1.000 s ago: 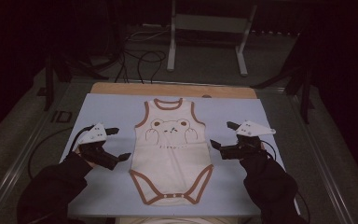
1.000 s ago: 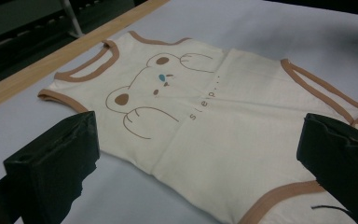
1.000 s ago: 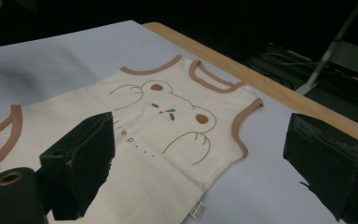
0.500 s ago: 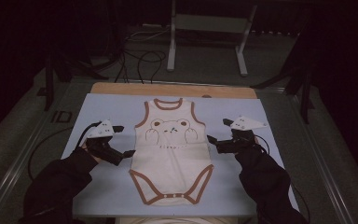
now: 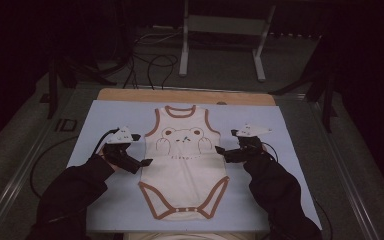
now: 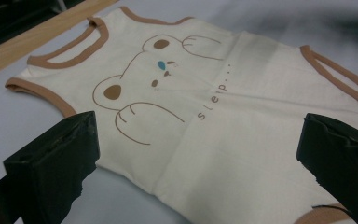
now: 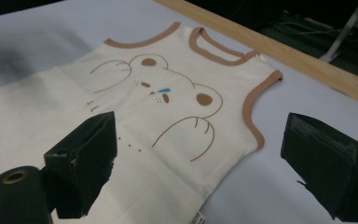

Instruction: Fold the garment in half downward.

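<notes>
High view: cream baby bodysuit [image 5: 184,167] with brown trim lies flat, face up, on the pale blue mat [image 5: 105,115] in the middle of the table. Long axis runs away from the person: neck at the far end, snap crotch at the near edge. Left gripper [image 5: 139,150] sits just beside the bodysuit's left side seam at waist height, jaws spread and holding nothing, pointed inward at the cloth. Right gripper [image 5: 225,142] mirrors it at the right side seam, just under the armhole, jaws also apart and holding nothing. Both about equally close to their own edge; neither looks to be gripping fabric. Likely next move, as I judge it: each pinches its side edge for a fold, so the side seams are what matter.

Left gripper view: bodysuit [image 6: 205,107] straight ahead between the two black jaws, which stand wide apart. Side edge is right at the jaw tips, with the cloth running on ahead. Bear drawing with a blue tear; printed text reads "sleep...". Wooden table edge [image 6: 32,39] beyond the neck.

Right gripper view: bodysuit [image 7: 168,121] ahead and left, armhole trim between the spread jaws. Small tag [image 7: 196,217] at the side seam, print too small to read. "sleep" dots partly visible.
</notes>
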`<state>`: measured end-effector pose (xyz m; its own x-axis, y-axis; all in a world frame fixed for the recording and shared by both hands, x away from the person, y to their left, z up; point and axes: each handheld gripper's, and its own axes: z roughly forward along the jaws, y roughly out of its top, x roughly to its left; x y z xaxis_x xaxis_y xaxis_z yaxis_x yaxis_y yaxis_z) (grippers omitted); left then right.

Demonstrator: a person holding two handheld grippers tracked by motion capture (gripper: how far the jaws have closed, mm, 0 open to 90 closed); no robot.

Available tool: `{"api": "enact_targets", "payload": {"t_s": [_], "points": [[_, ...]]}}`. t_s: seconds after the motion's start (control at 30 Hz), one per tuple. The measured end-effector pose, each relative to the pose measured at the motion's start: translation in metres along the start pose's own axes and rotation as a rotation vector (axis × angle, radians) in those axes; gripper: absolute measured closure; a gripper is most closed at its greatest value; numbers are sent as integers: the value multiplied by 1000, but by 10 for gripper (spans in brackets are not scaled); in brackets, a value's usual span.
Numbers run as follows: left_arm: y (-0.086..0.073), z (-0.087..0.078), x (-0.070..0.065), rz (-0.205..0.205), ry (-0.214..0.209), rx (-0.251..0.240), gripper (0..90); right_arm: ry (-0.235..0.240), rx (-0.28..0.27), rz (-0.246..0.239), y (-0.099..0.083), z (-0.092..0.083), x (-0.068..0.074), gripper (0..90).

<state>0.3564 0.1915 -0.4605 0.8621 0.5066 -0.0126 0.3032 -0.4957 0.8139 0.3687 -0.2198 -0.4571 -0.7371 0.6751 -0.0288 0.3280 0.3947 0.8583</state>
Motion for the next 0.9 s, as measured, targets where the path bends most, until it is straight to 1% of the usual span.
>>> {"api": "enact_targets", "payload": {"t_s": [0.07,0.1,0.13,0.17,0.3,0.4,0.47,0.53,0.6,0.67,0.7,0.83,0.9], "points": [[-1,4,1,-6,4,5,0,3,8,7,-1,4,0,106],[-2,6,1,-14,5,12,0,3,13,6,-2,6,0,106],[-2,8,2,-16,9,21,0,6,15,17,-3,7,0,106],[-3,10,3,-20,11,28,0,7,18,15,-3,9,-1,106],[-7,16,6,-48,22,51,0,9,34,22,-6,16,-2,106],[-8,21,8,-71,26,57,0,12,48,25,-9,21,-3,107],[-10,24,9,-80,25,63,0,15,57,30,-11,24,-4,107],[-10,26,10,-77,28,82,0,17,63,32,-13,27,-4,108],[-12,29,11,-81,27,88,0,20,74,36,-15,30,-4,108],[-13,32,12,-90,32,102,0,26,82,50,-17,32,-5,108],[-14,33,13,-96,35,107,0,33,78,57,-18,33,-5,108],[-17,38,15,-117,47,149,0,17,89,66,-22,38,-7,109],[-18,40,15,-130,50,156,0,25,93,85,-24,40,-10,108]]}}
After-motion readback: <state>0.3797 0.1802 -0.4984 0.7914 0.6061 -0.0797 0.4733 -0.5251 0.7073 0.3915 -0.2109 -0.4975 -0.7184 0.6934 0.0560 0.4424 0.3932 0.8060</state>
